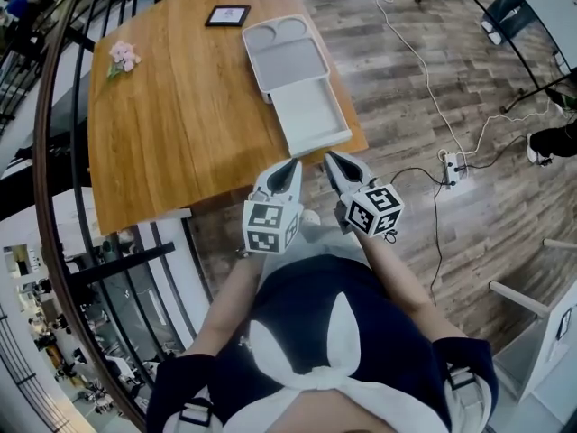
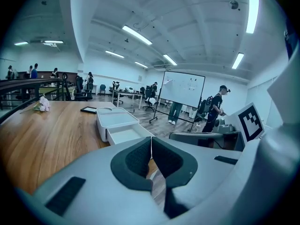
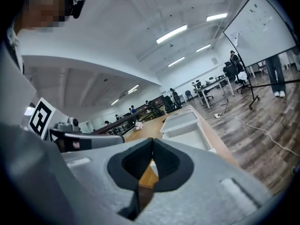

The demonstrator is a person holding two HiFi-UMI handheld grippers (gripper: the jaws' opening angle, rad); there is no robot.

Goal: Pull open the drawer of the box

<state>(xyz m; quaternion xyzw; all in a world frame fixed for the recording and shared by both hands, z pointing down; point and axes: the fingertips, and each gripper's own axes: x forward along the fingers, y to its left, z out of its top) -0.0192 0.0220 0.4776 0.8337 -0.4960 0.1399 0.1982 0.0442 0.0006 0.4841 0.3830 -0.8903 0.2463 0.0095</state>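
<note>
A white box (image 1: 287, 54) sits at the table's right side, and its drawer (image 1: 311, 115) stands pulled out toward the near edge with nothing visible inside. Both grippers hover just off that edge, in front of the person. My left gripper (image 1: 292, 164) is shut and holds nothing, its dark pads (image 2: 138, 157) meeting along a thin seam. My right gripper (image 1: 330, 158) is shut too and holds nothing. In the left gripper view the box (image 2: 114, 119) and open drawer (image 2: 126, 135) lie ahead. The right gripper view shows the box (image 3: 180, 120) and drawer (image 3: 191, 136) tilted.
A black framed tablet (image 1: 227, 15) lies behind the box and pink flowers (image 1: 123, 57) lie at the table's (image 1: 180, 133) far left. A curved railing (image 1: 54, 197) borders the left. Cables and a power strip (image 1: 451, 168) lie on the floor. A whiteboard (image 2: 183, 89) and people stand beyond.
</note>
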